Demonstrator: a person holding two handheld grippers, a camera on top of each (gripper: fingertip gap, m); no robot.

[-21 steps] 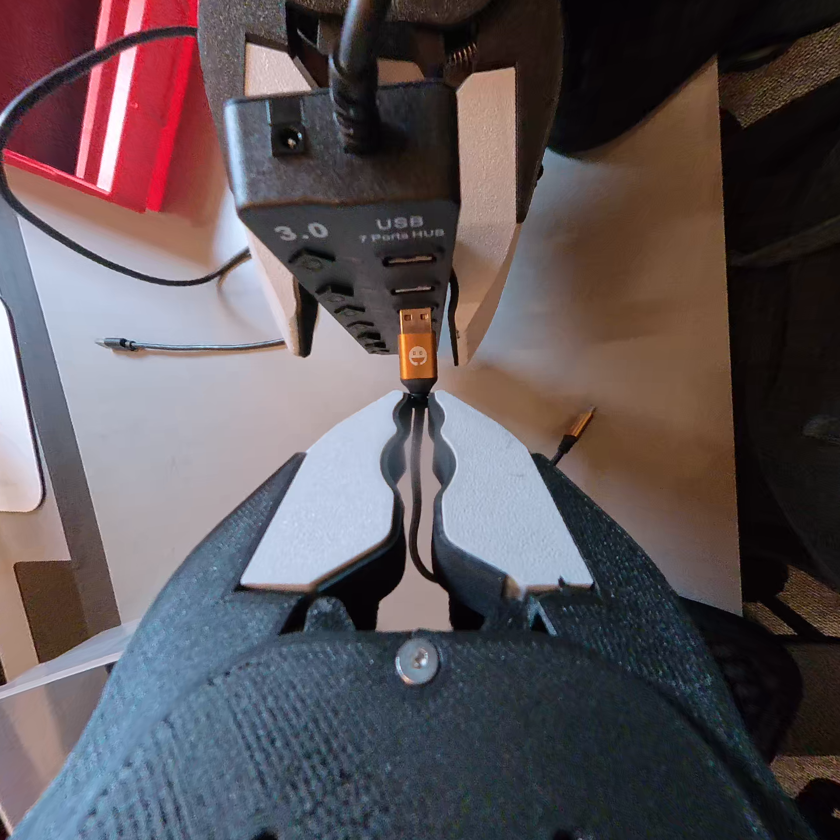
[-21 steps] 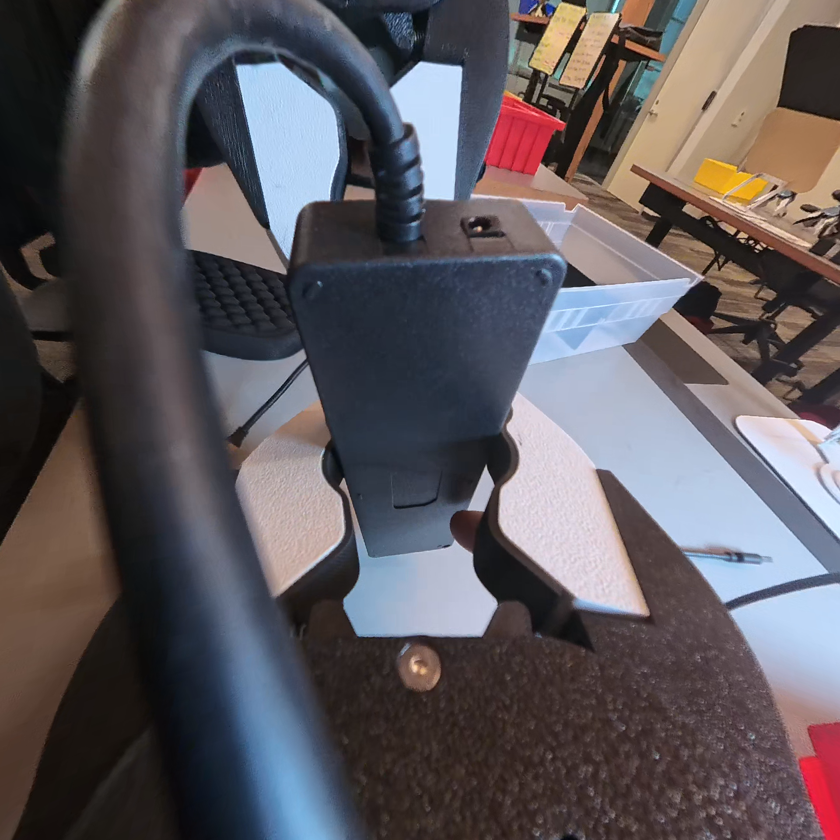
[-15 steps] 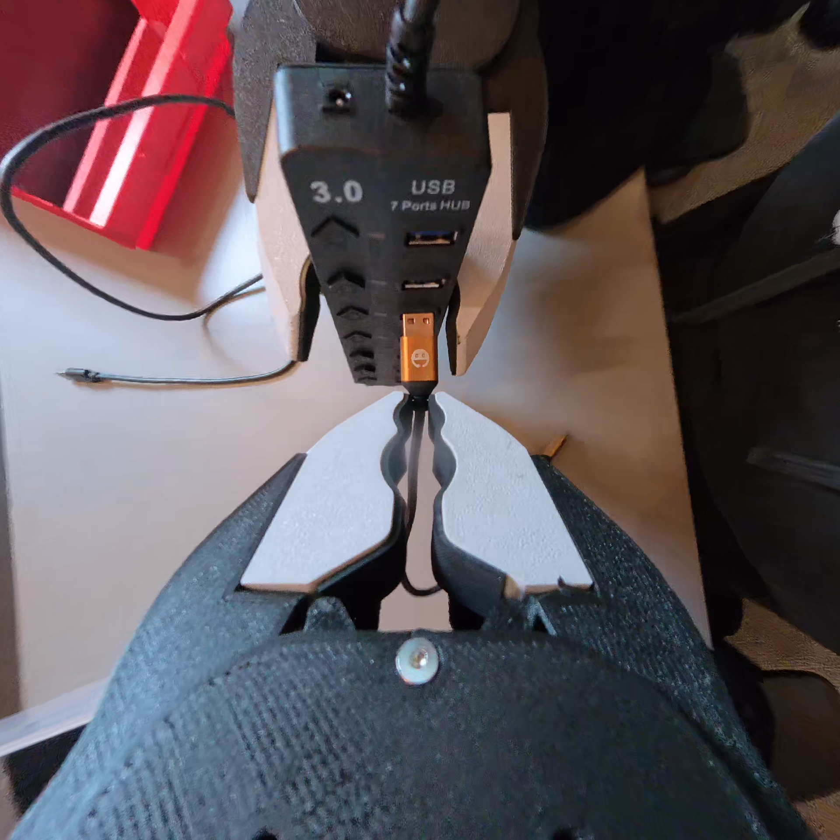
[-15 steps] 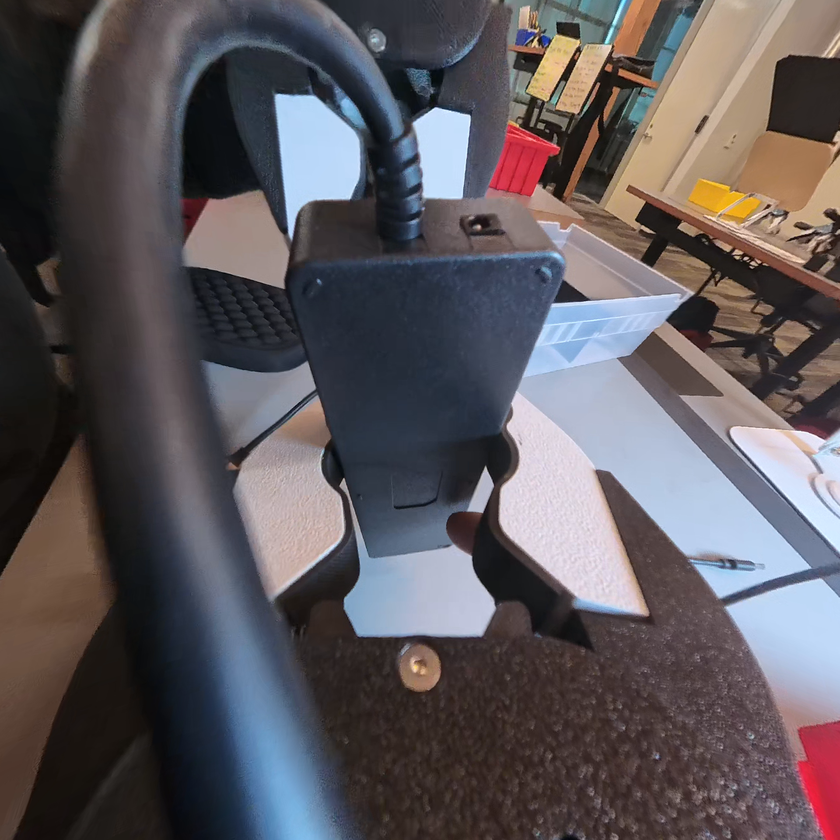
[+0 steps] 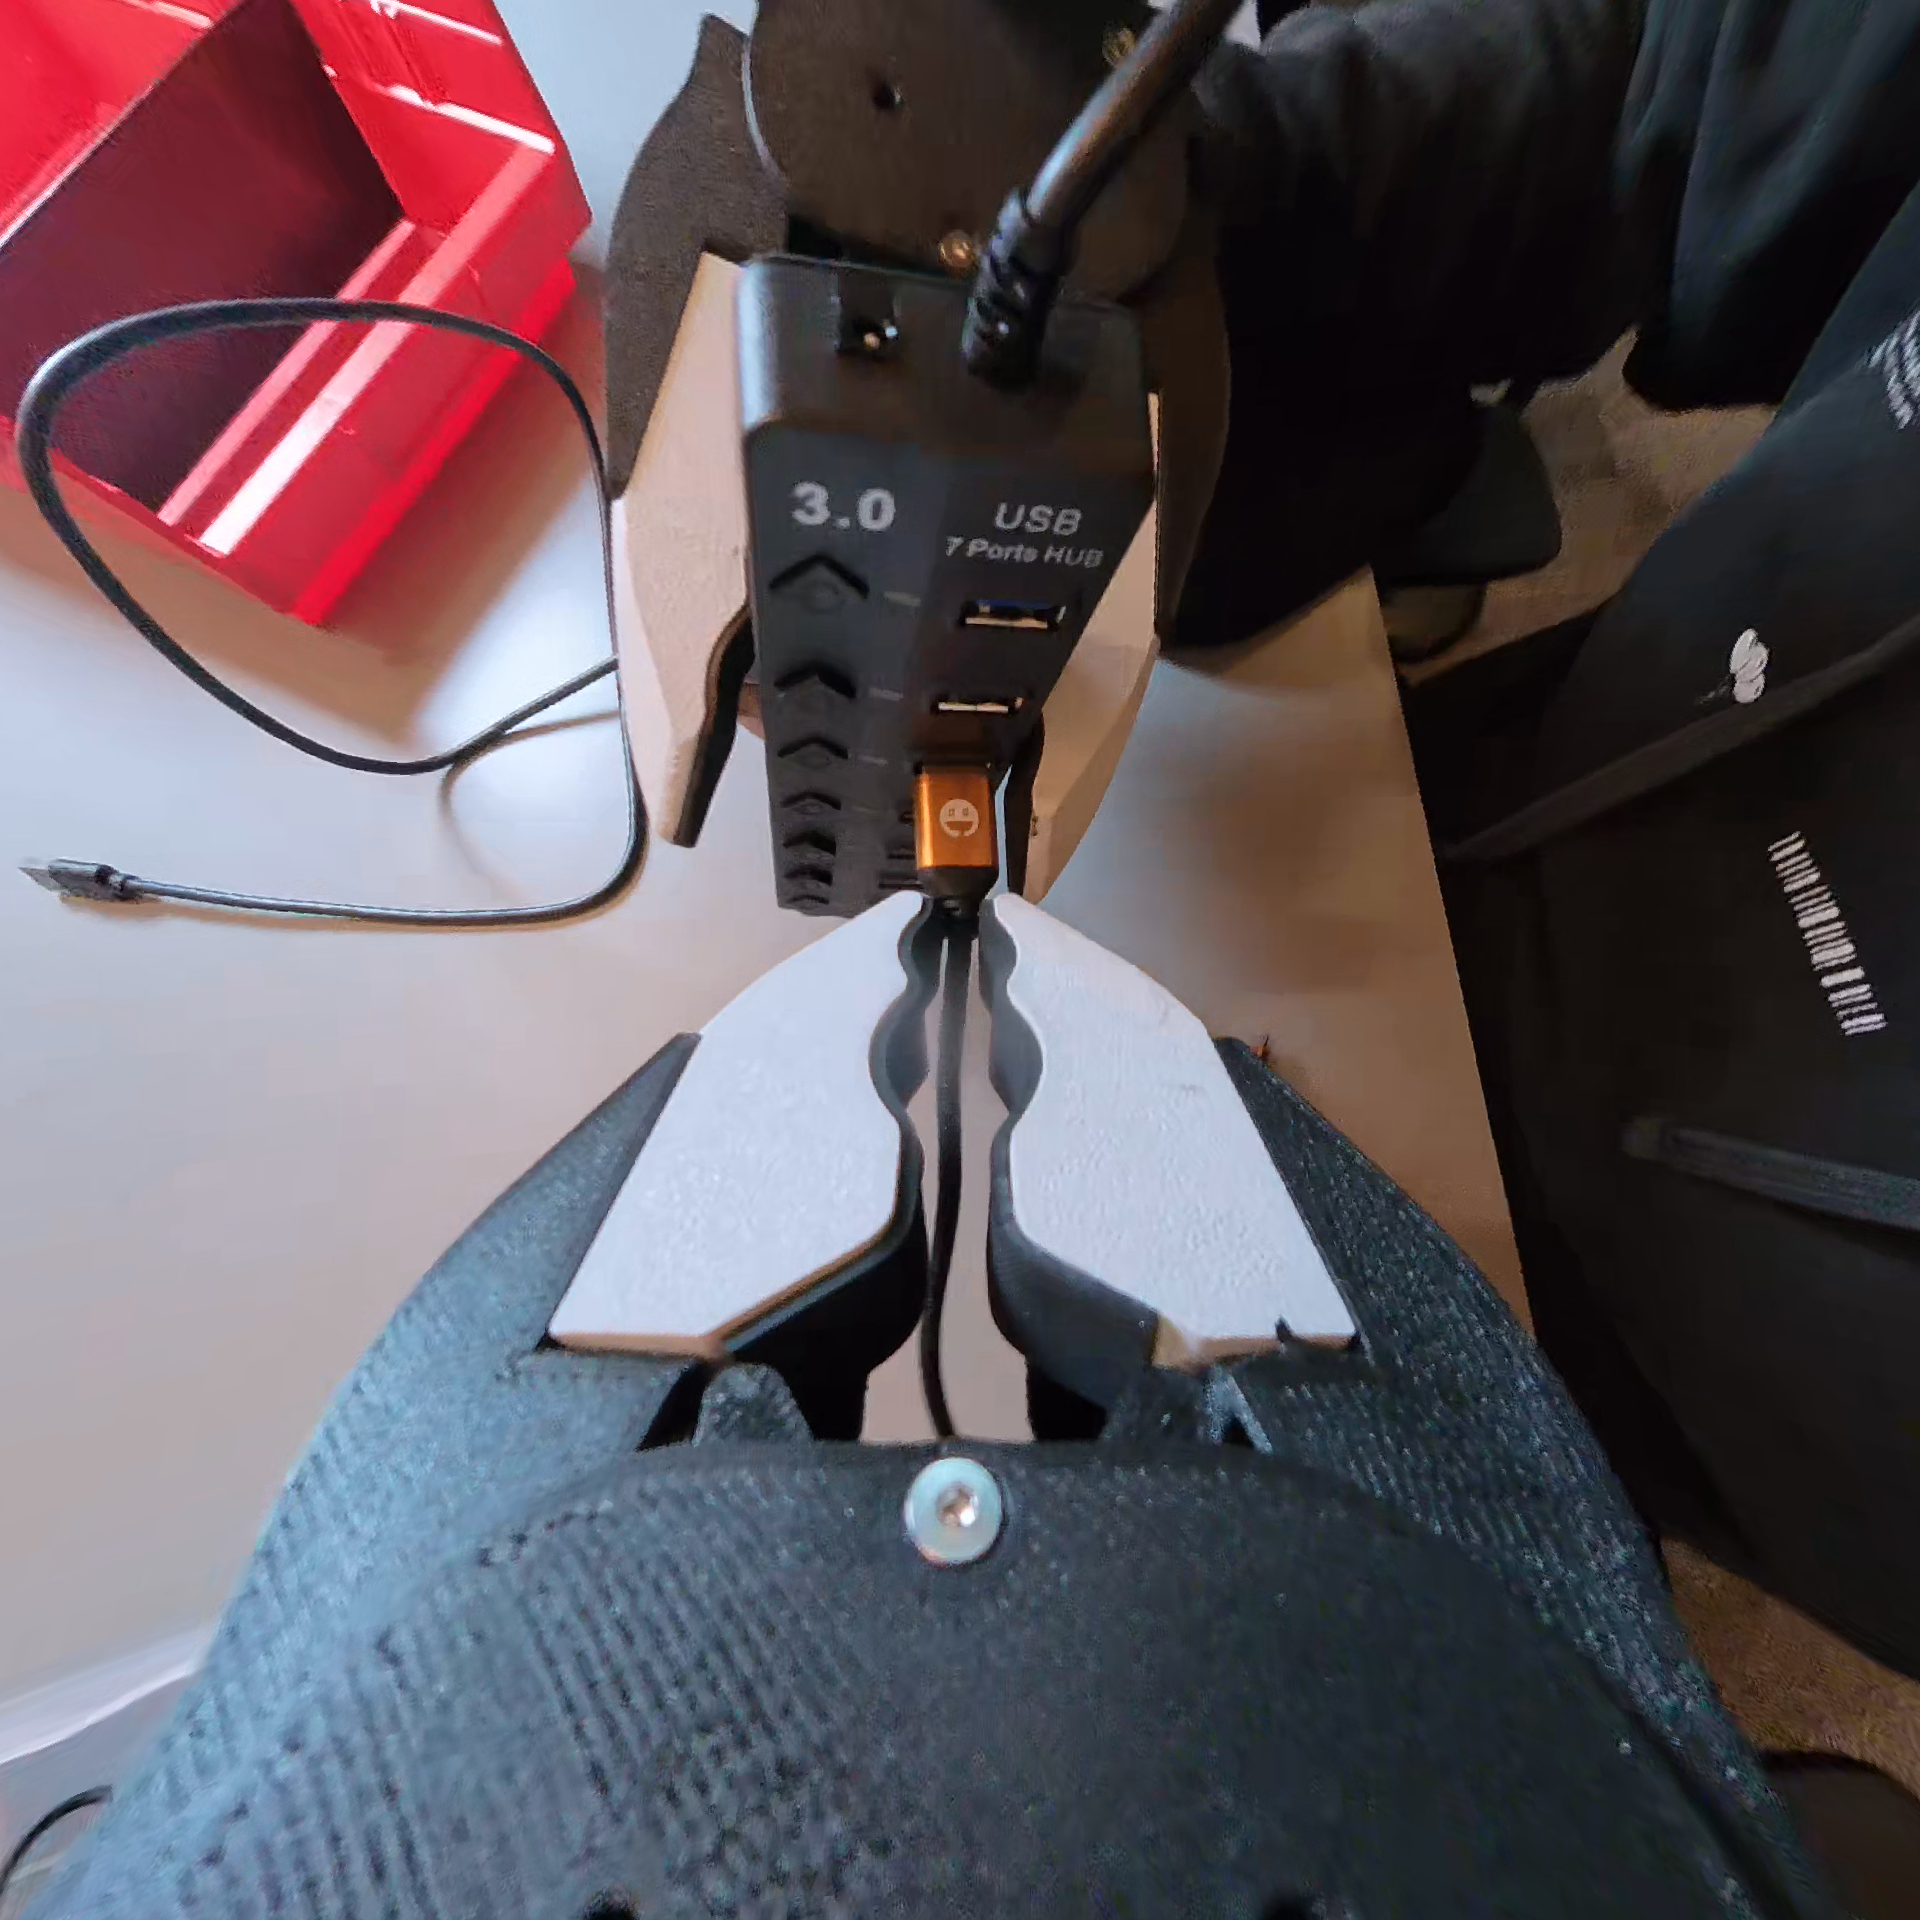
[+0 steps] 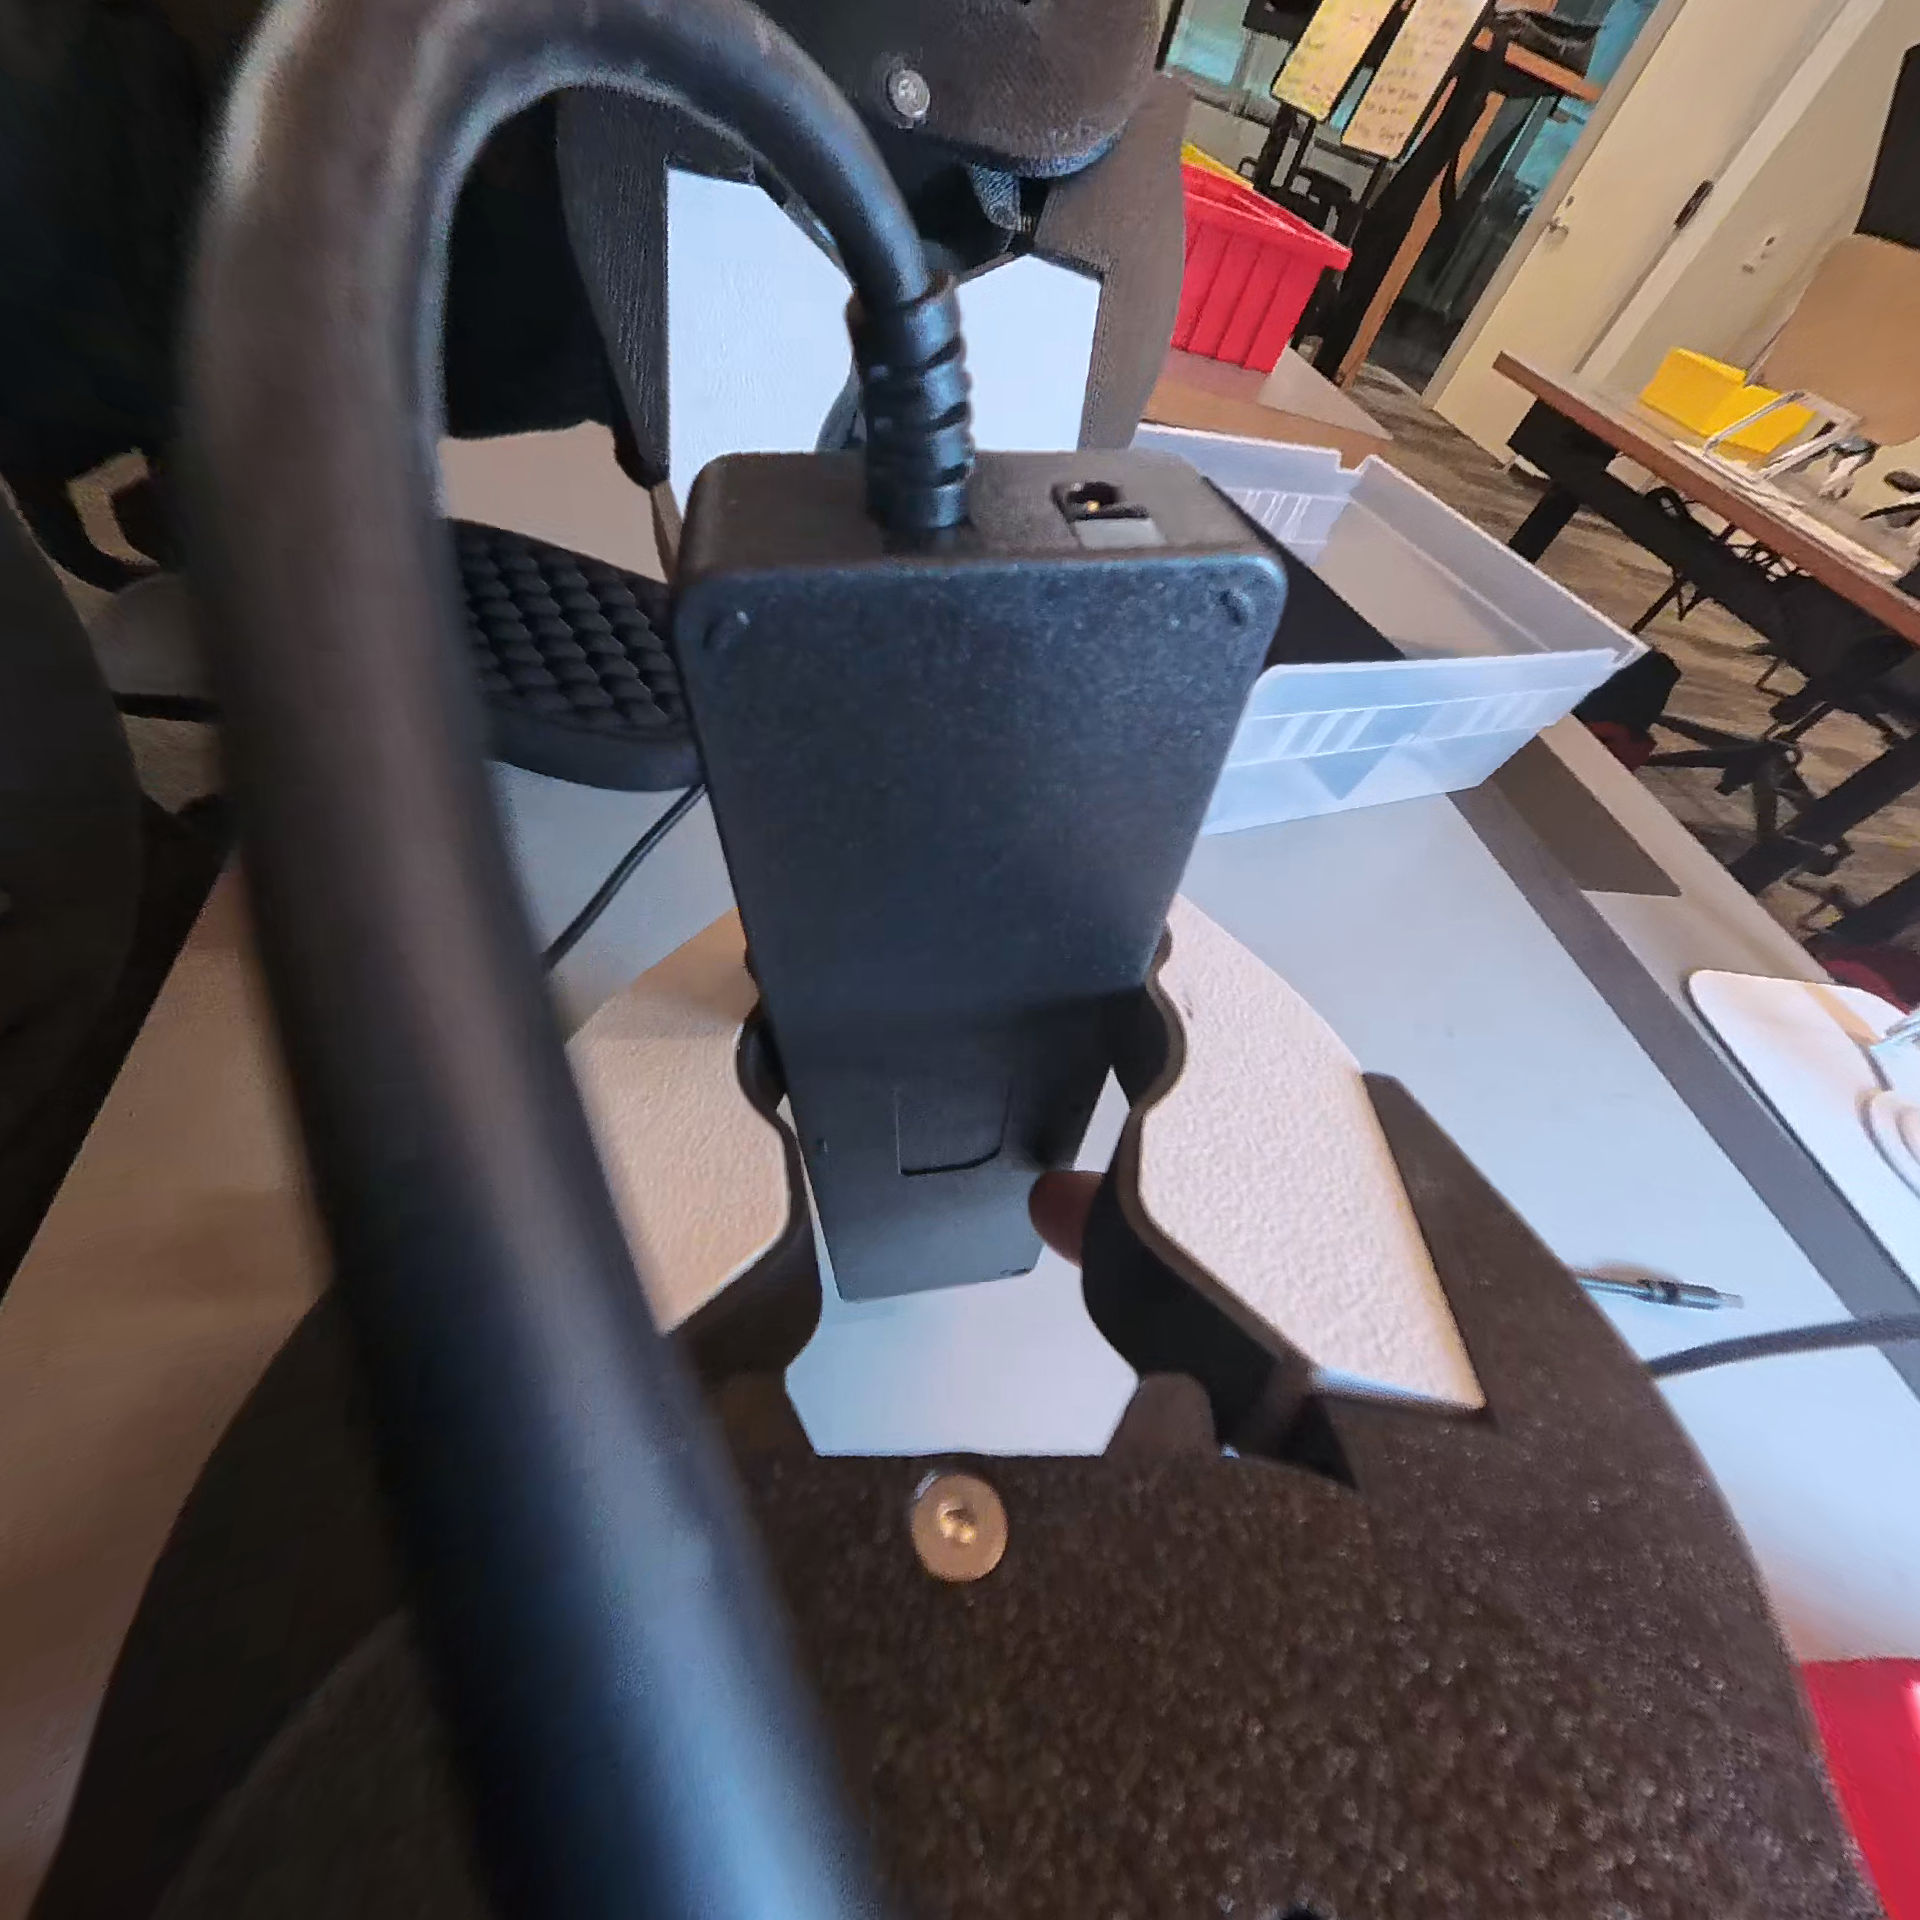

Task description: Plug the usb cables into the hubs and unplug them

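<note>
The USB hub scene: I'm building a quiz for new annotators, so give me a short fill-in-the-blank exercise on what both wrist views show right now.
1. The right gripper is shut on the black ____.
2. The plug at the hub has an ____ metal shell.
3. The left gripper is shut on the plug's thin black ____.
4. On the table, the open bin left of the hub is ____.

Missing words: hub; orange; cable; red

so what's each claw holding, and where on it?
Left claw pinches the thin black cable just behind its orange plug. Right claw clamps the black hub by its narrow end.
</note>
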